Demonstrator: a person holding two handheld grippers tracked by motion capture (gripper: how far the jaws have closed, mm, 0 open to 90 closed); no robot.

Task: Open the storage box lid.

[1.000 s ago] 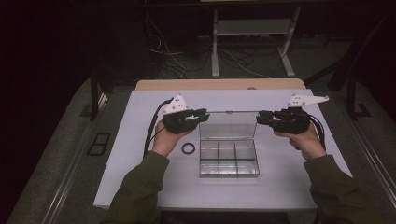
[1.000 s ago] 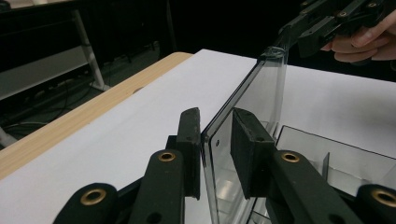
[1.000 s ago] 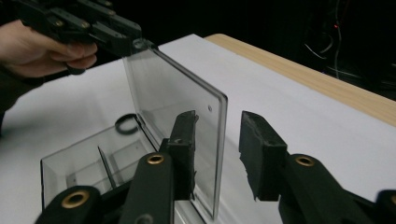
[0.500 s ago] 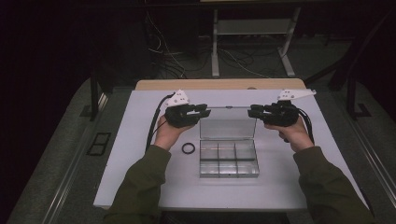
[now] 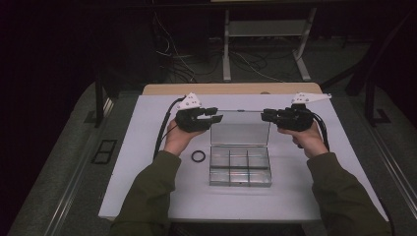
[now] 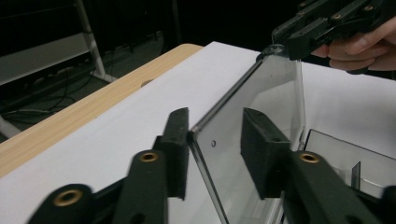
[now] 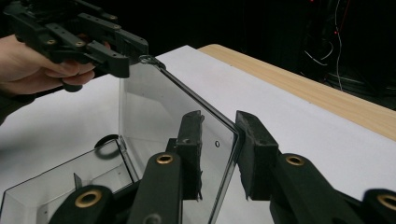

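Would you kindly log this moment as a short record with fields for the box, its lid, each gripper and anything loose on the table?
box: clear compartment box, on the white table, compartments look empty
lid: clear lid raised, standing about upright
left gripper: left gripper at the lid's top corner; jaws straddle its edge, one pad touching, the other apart; jaws have just been opening
right gripper: right gripper at the other top corner; jaws have just been closing, lid edge between them, a small gap on one side
loose item: black ring left of the box
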